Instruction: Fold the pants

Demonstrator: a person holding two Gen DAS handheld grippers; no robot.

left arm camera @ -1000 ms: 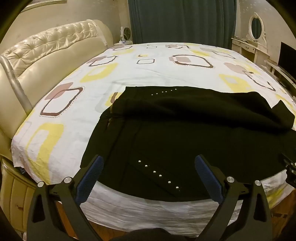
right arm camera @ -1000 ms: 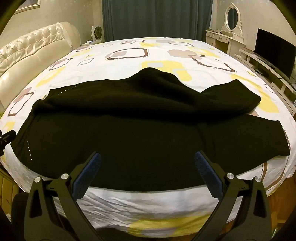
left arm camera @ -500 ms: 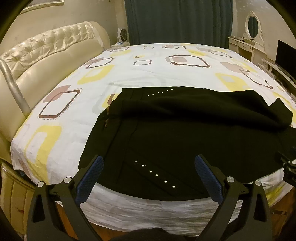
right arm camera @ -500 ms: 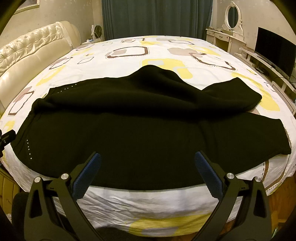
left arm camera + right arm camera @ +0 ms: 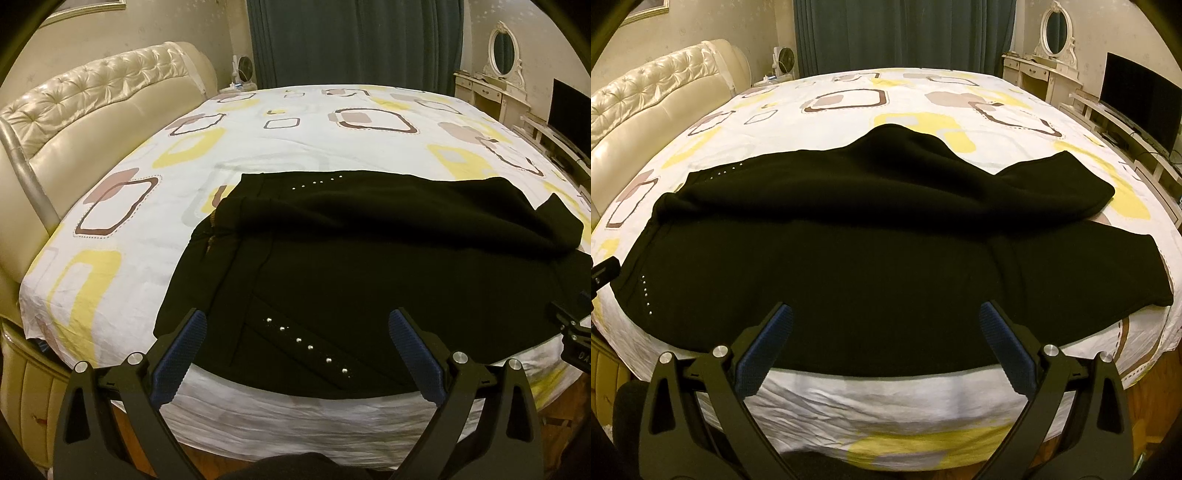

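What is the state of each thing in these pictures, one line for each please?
pants: spread across the bed, far leg bunched, not neatly folded.
left gripper: open, empty, at the waist end.
right gripper: open, empty, above the near edge of the pants.
bed sheet: on the bed, wrinkled at the near edge.
curtains: drawn shut.
television: screen dark.

You draw your left tool (image 5: 295,350) slightly back from the pants (image 5: 369,266); your right tool (image 5: 884,334) barely shifts.
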